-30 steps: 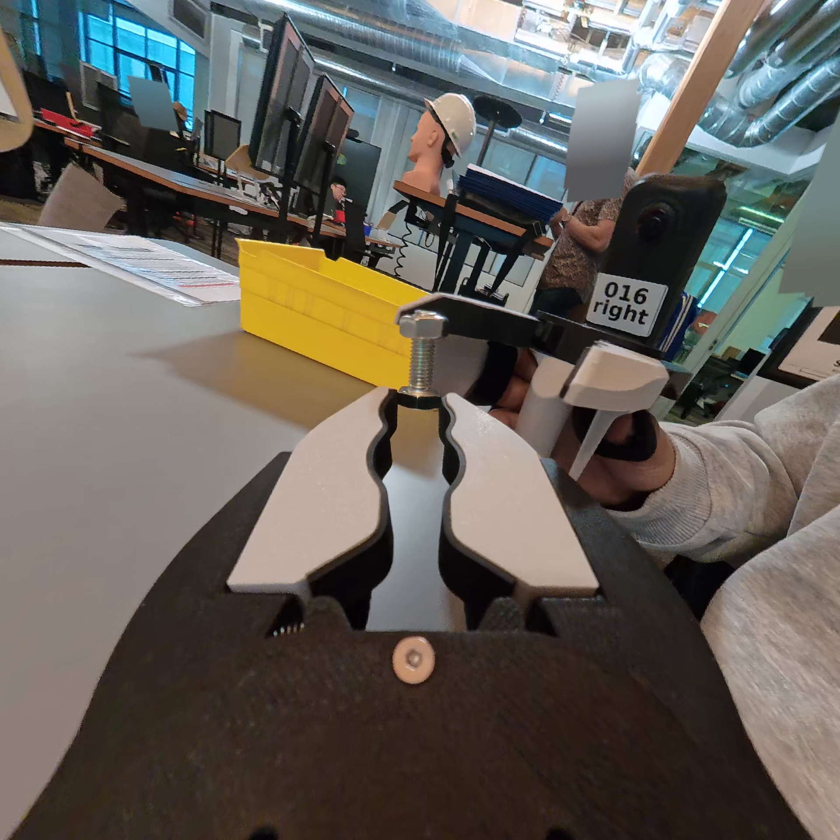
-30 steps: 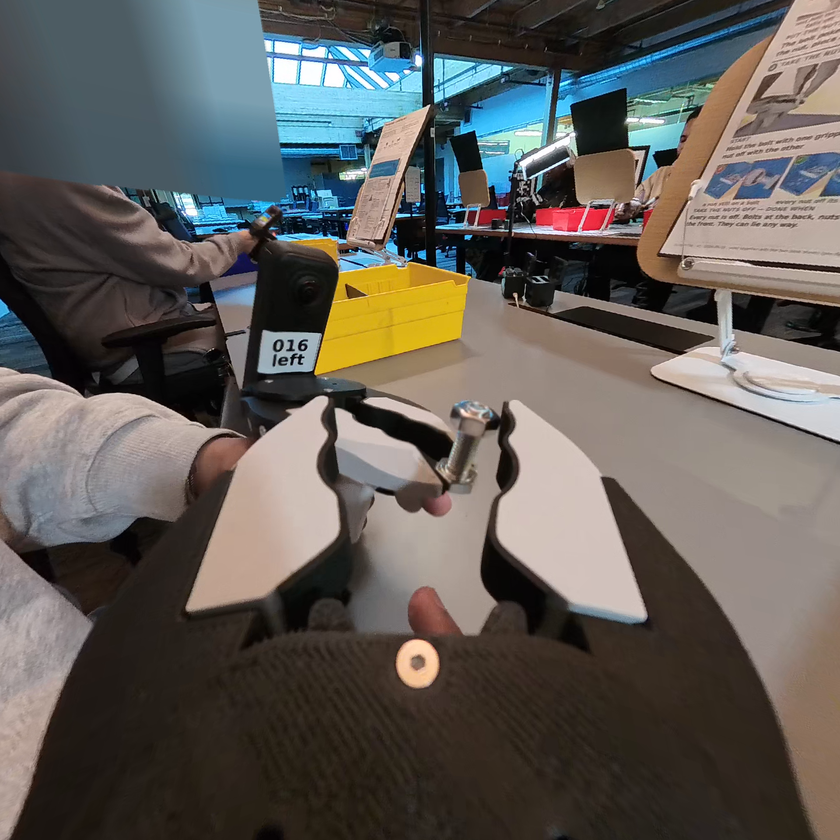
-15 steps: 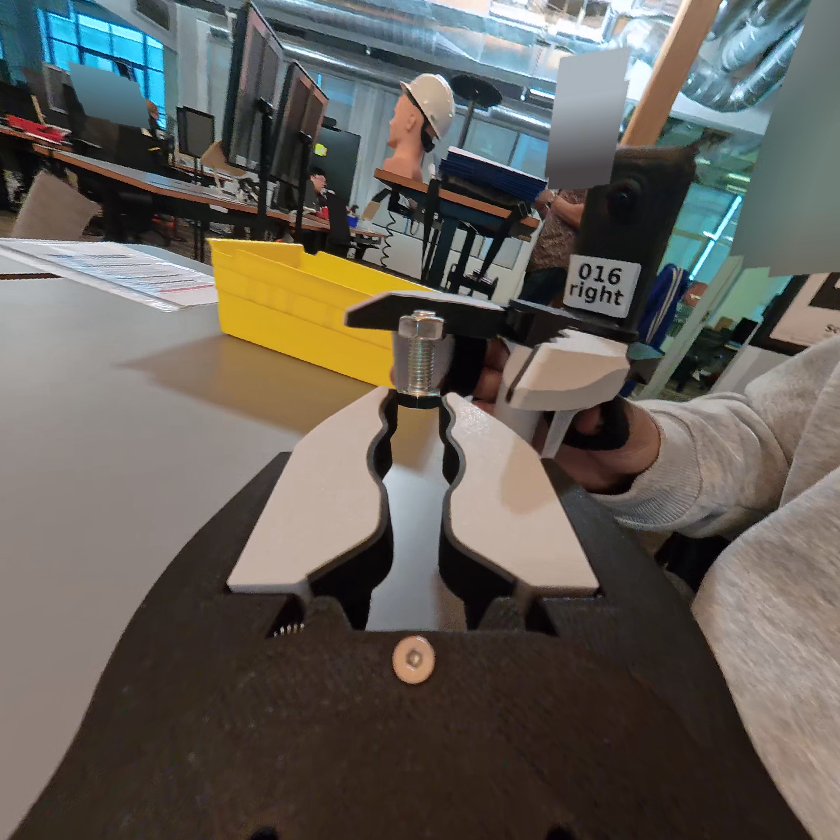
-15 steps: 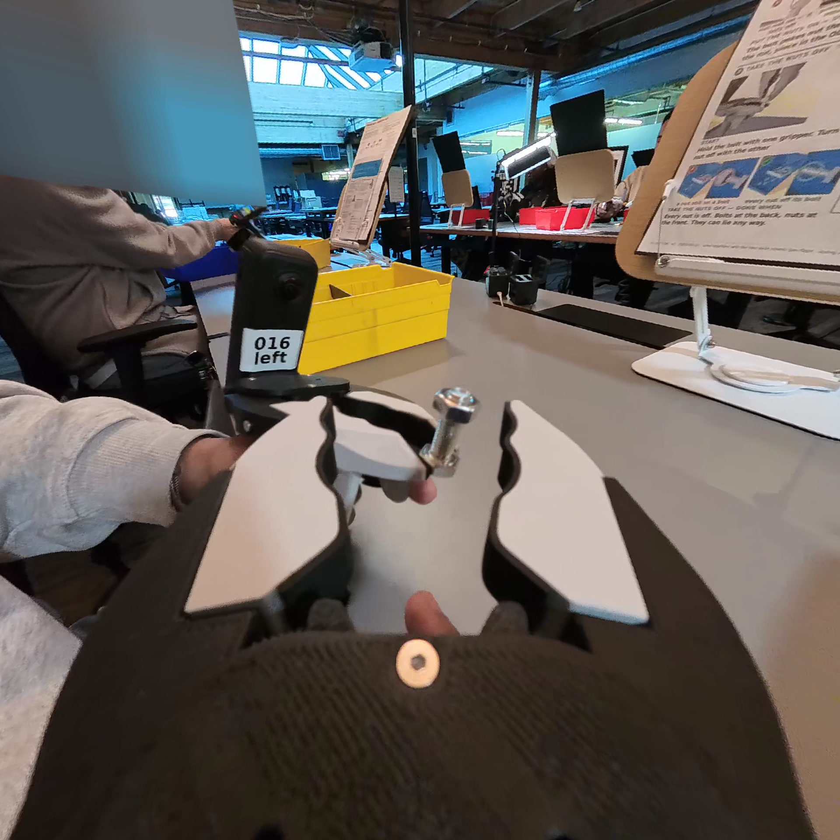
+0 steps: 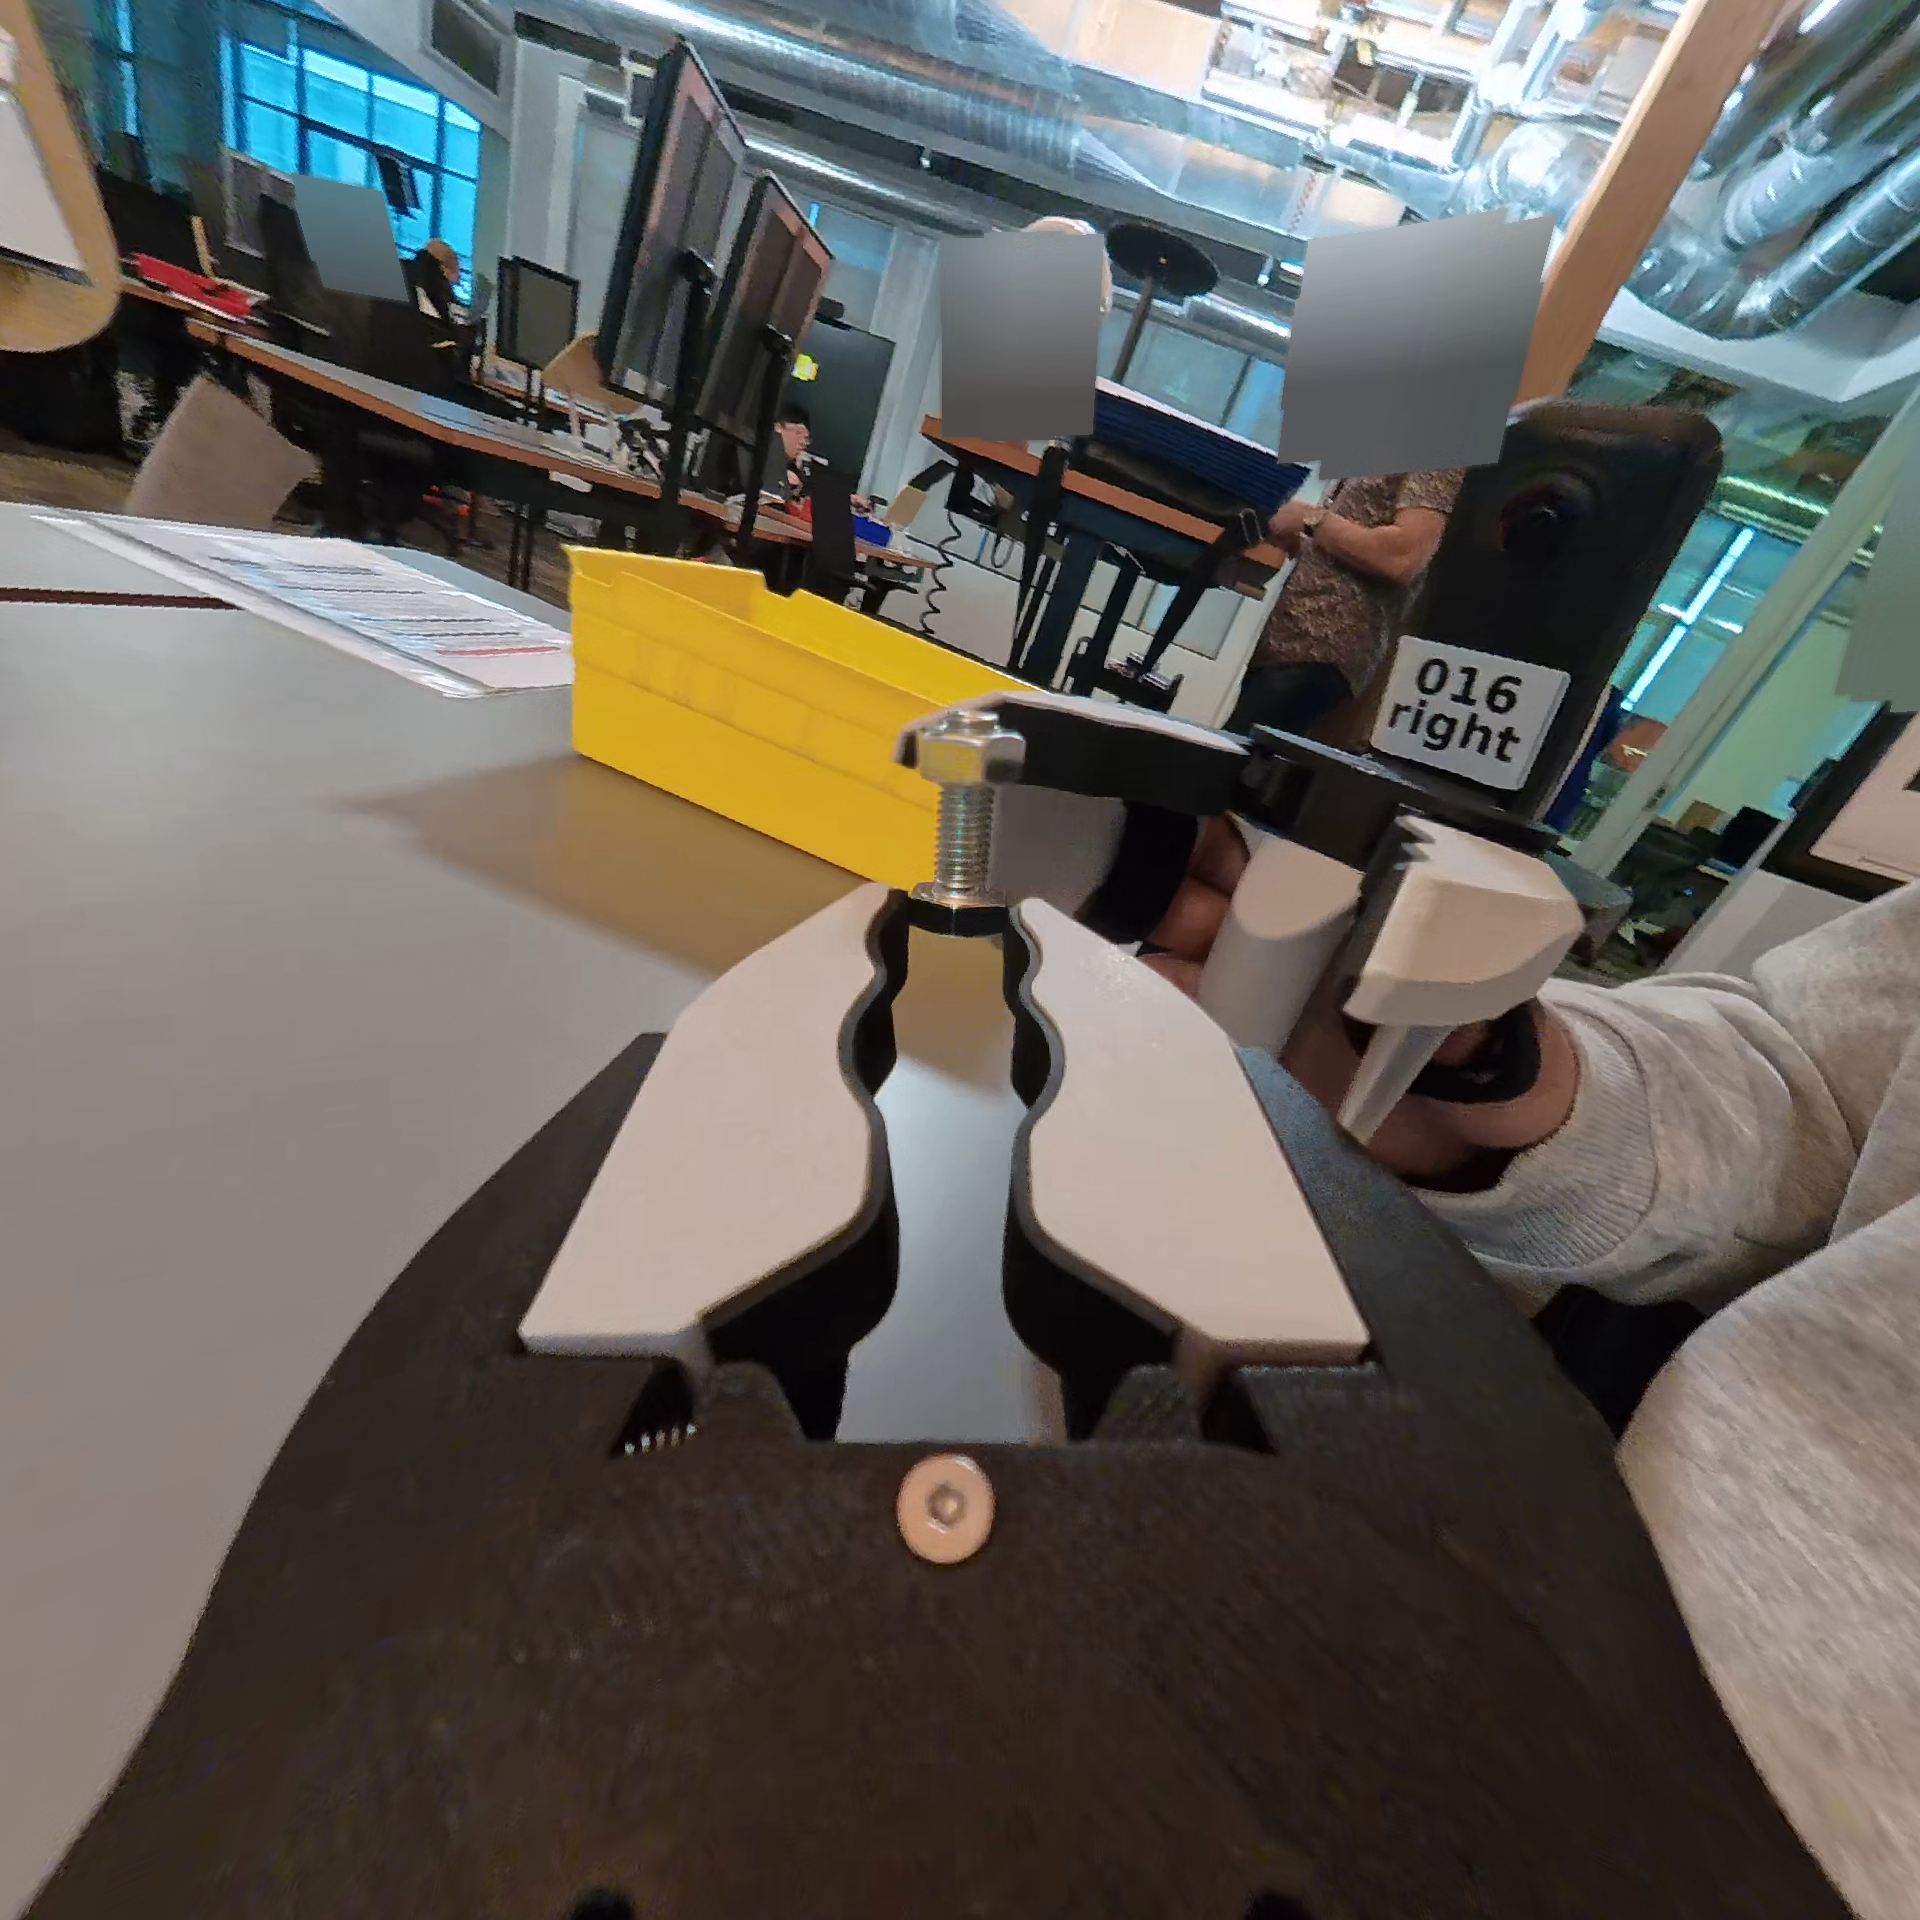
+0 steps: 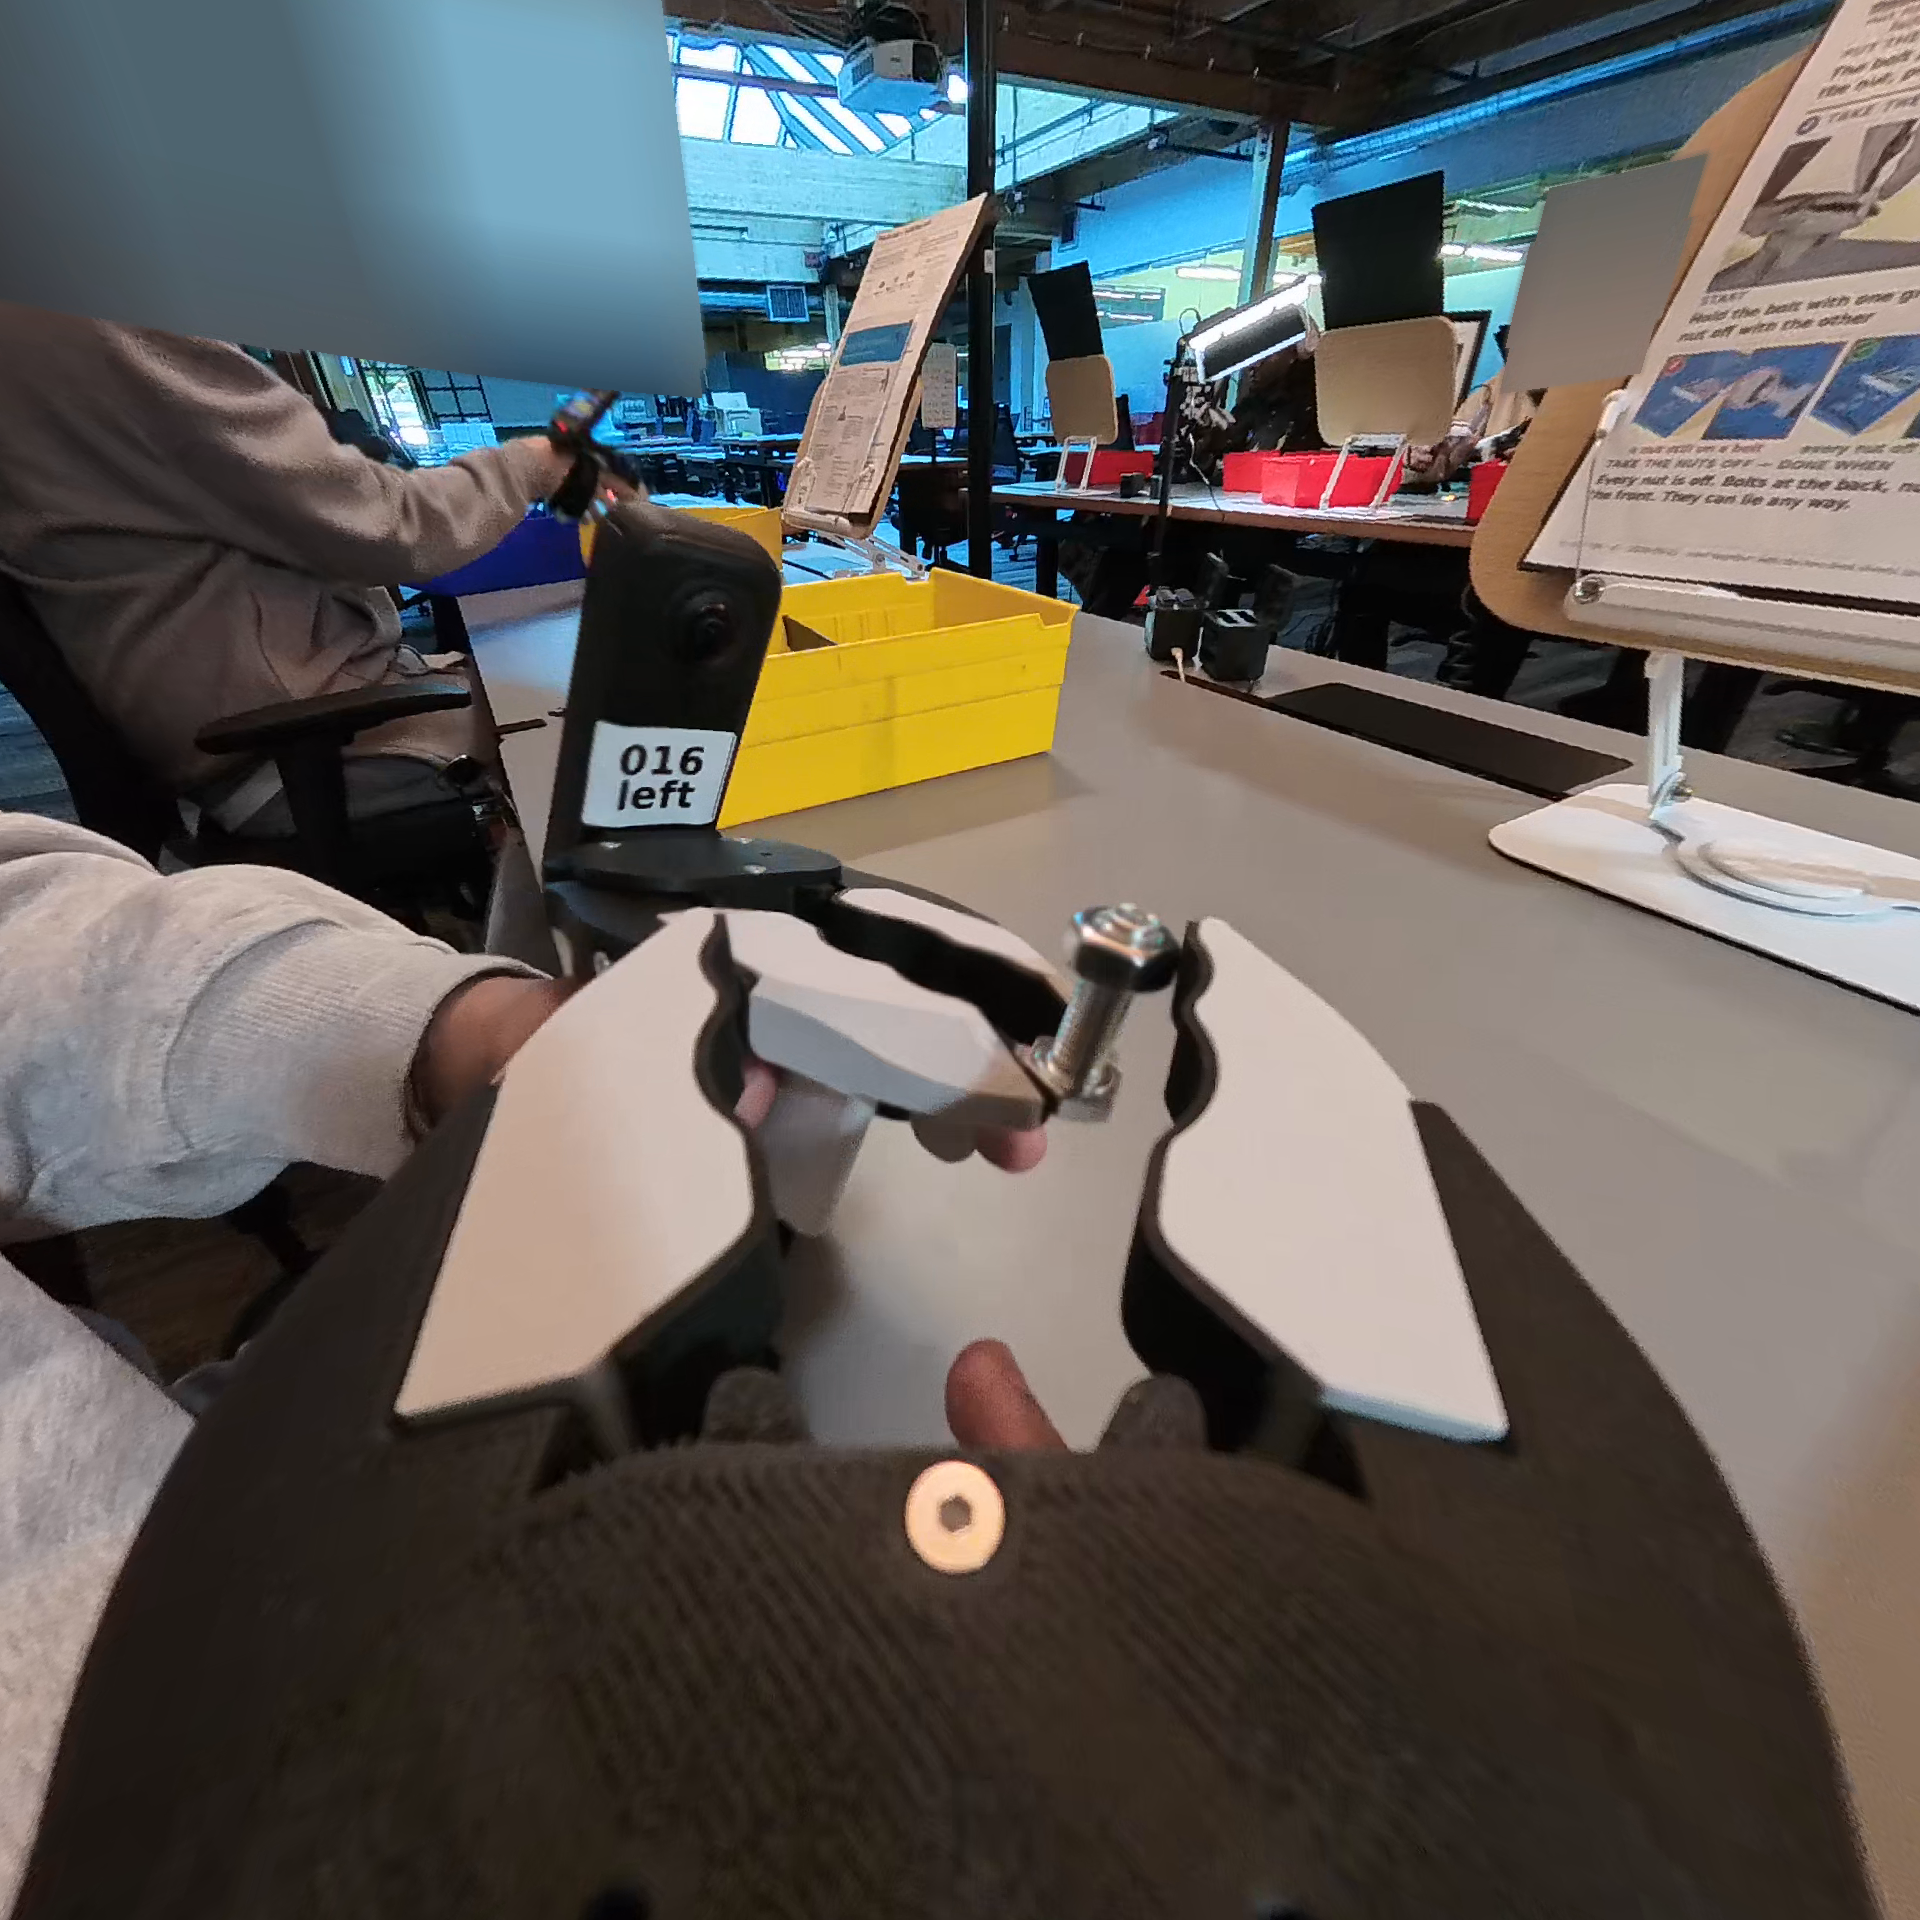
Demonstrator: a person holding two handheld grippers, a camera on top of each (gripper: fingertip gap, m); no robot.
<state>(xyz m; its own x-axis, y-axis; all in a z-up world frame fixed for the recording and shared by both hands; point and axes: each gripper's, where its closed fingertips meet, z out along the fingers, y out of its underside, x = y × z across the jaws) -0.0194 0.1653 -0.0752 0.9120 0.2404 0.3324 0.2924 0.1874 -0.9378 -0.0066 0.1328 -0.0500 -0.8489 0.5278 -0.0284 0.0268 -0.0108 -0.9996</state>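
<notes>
Left wrist view: left hand-held gripper point(image 5: 951, 920) clamps the bolt point(image 5: 964, 831) upright by its lower end, right hand-held gripper point(image 6: 951, 961) wide.

This is a large open-plan workshop or lab floor in an industrial loft building. Bare silver ventilation ducts point(image 5: 1039, 94) and pipes run under the ceiling at the top of the left wrist view, beside a slanting timber beam point(image 5: 1621, 197) at upper right. Rows of long desks point(image 5: 436, 416) with tall black monitors point(image 5: 675, 270) fill the upper left, backed by big blue-lit windows point(image 5: 343, 135). On the grey worktop point(image 6: 1351, 935) stands a yellow parts bin point(image 6: 904, 675), and red bins point(image 6: 1299, 478) sit on farther tables. Instruction sheets on cardboard stands point(image 6: 883, 374) rise at several stations, and skylights point(image 6: 769, 104) show at top centre.
</notes>
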